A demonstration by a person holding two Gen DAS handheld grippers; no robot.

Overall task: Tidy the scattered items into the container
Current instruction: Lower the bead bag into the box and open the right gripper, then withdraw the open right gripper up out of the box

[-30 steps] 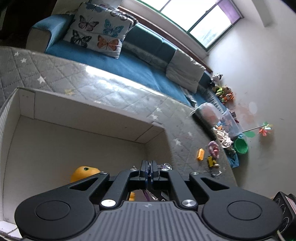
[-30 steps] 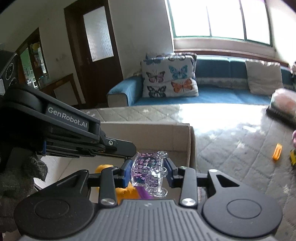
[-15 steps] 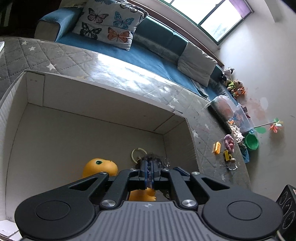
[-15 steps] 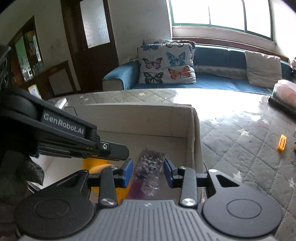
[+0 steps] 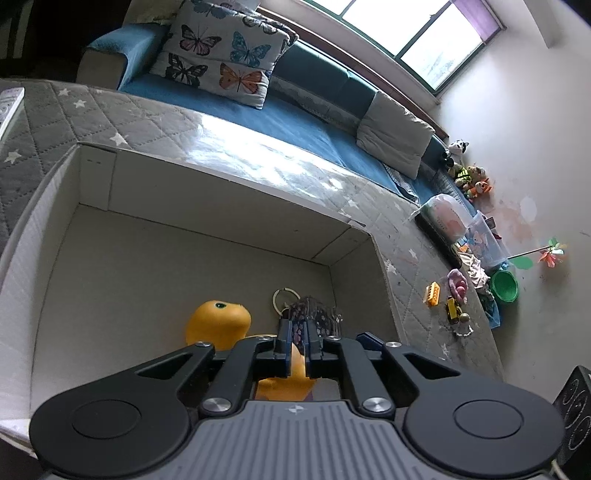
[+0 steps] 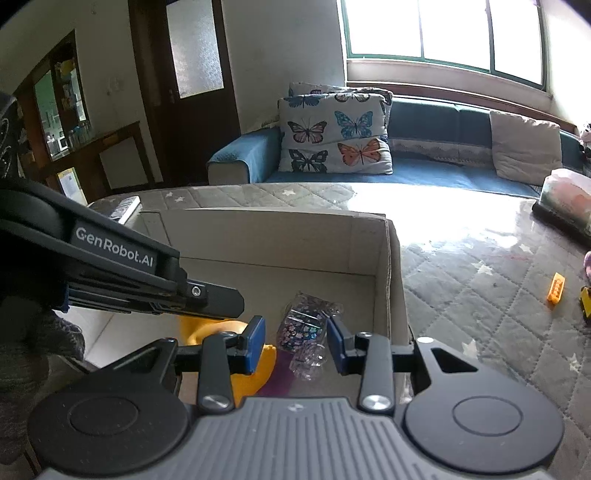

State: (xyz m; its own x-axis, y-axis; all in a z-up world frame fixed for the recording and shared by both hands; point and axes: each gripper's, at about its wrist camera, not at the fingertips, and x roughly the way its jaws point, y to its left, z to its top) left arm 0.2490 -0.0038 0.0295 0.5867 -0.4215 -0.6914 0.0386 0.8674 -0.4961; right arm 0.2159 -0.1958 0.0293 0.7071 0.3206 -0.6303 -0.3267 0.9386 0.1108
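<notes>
partly done: clear toy and orange duck in box; right gripper fingers open, left gripper fingers nearly closed, empty; yellow brick at right edge still out.

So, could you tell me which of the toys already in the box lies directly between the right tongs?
The clear glittery toy: it lies on the box floor between the open right tongs, while the yellow duck sits further left.

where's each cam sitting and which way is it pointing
Left wrist: on the left gripper, looking down into the cardboard box toward the sofa; its near-closed fingers show.
Right wrist: on the right gripper, above the box's right end, facing sofa and window; open fingers and the left gripper's body show.
Shared: box, yellow duck, glittery clear toy, butterfly cushion.
</notes>
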